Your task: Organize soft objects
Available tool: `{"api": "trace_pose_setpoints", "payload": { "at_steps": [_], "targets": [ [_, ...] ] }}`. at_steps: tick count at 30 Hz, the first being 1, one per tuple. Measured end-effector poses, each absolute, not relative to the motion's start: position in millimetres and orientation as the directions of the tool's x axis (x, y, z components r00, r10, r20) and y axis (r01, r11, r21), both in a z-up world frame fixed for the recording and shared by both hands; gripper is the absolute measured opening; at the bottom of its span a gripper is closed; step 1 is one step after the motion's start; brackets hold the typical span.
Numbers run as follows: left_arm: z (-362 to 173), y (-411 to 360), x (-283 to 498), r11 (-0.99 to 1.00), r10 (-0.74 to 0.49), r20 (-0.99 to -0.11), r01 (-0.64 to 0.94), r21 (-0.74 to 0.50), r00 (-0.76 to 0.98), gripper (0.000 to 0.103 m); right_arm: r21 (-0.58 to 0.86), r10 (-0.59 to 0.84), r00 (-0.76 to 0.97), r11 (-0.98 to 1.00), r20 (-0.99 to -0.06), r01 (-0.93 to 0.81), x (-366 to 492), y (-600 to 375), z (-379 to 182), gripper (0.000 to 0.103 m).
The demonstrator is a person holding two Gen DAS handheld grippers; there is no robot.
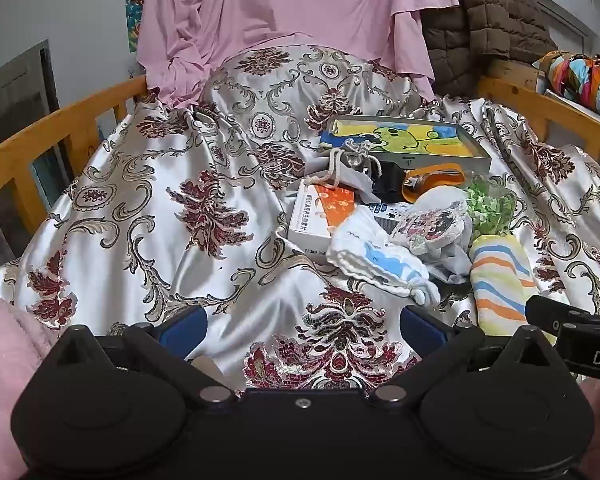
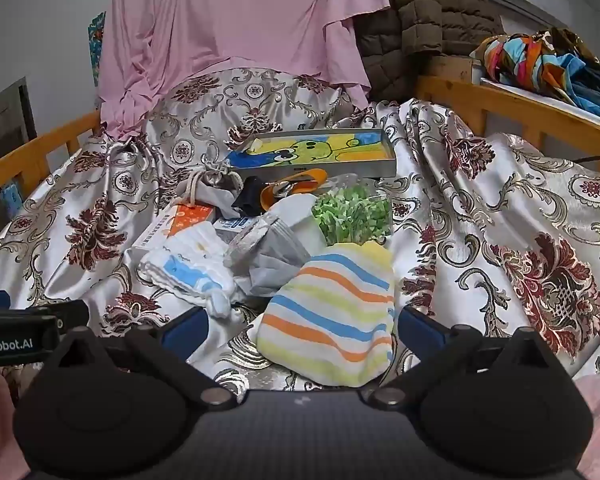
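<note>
A heap of things lies on the satin floral bedspread [image 1: 204, 208]. In it are a striped yellow, orange and blue towel [image 2: 332, 312], a folded white cloth with blue print [image 1: 380, 260], a grey drawstring pouch [image 1: 348, 164] and a grey cloth bundle [image 2: 272, 248]. My right gripper [image 2: 303, 327] is open, and the near end of the striped towel lies between its blue fingers without being pressed. My left gripper [image 1: 304, 326] is open over bare bedspread, to the left of the white cloth [image 2: 192, 268] and the striped towel [image 1: 500, 280].
A metal tray [image 1: 472, 148] holding a cartoon towel sits behind the heap. An orange-and-white box [image 1: 320, 216], green plastic foliage [image 2: 352, 212] and an orange item [image 1: 432, 180] are mixed in. Wooden rails [image 1: 60, 136] flank the bed. Pink sheet [image 1: 280, 8] and brown quilted coat [image 2: 428, 20] hang behind.
</note>
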State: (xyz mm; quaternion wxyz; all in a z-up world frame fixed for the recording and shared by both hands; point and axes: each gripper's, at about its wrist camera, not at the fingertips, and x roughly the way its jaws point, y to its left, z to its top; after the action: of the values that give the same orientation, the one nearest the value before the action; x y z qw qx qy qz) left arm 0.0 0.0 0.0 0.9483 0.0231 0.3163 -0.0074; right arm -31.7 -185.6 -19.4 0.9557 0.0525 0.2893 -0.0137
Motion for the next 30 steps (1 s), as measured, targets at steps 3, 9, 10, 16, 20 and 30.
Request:
{"api": "trace_pose_setpoints", "payload": {
  "at_steps": [3, 9, 10, 16, 20, 30],
  "targets": [
    [0.0, 0.0, 0.0, 0.999, -0.001, -0.601, 0.03, 0.037, 0.799, 0.102, 0.101, 0.012, 0.832, 0.994, -0.555, 0.053, -31.6, -186.3, -19.7, 0.103],
    [0.0, -0.1, 0.0, 0.999, -0.003, -0.601, 0.031, 0.036, 0.799, 0.102, 0.081, 0.0, 0.829, 0.995, -0.559, 0.055, -30.9, -184.1, -19.9, 0.103],
    [0.0, 0.1, 0.1, 0.999, -0.003, -0.602, 0.031, 0.036, 0.799, 0.102, 0.082, 0.001, 0.83, 0.995, -0.558, 0.054, -31.0, -184.2, -19.9, 0.103],
    [0.1, 0.1, 0.0, 0.999, -0.003, -0.602, 0.03, 0.035, 0.799, 0.102, 0.082, 0.0, 0.83, 0.995, -0.558, 0.055, -31.1, -184.5, -19.9, 0.103],
    [0.1, 0.1, 0.0, 0.999, -0.003, -0.601, 0.03, 0.035, 0.799, 0.102, 0.082, 0.0, 0.829, 0.995, -0.559, 0.056, -30.8, -184.7, -20.2, 0.103],
    [0.0, 0.1, 0.1, 0.999, -0.003, -0.601, 0.029, 0.034, 0.799, 0.102, 0.083, 0.001, 0.829, 0.995, -0.559, 0.055, -31.3, -184.4, -20.1, 0.103]
  ]
}}
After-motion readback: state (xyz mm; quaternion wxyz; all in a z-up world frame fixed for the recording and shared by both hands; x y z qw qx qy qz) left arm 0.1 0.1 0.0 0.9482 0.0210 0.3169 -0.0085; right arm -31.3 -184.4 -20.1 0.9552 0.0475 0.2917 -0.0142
